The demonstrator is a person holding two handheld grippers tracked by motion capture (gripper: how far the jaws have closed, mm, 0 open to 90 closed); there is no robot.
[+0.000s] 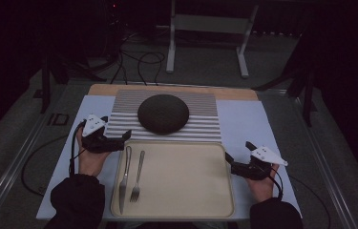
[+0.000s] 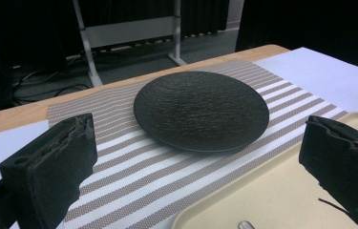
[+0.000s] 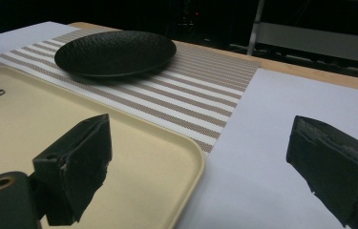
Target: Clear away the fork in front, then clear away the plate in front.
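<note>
Both tongs [image 1: 125, 138] [image 1: 229, 160] wide, empty, w/ smooth beige tray [image 1: 186, 191], metal knife [image 1: 124, 174] & fork [image 1: 137, 177] between.

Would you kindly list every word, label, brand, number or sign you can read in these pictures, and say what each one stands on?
None: no readable text shows.
The round black textured plate, the striped woven placemat, the beige plastic tray, the metal knife and metal fork bear no visible writing.
The left gripper and right gripper show no legible marks.
</note>
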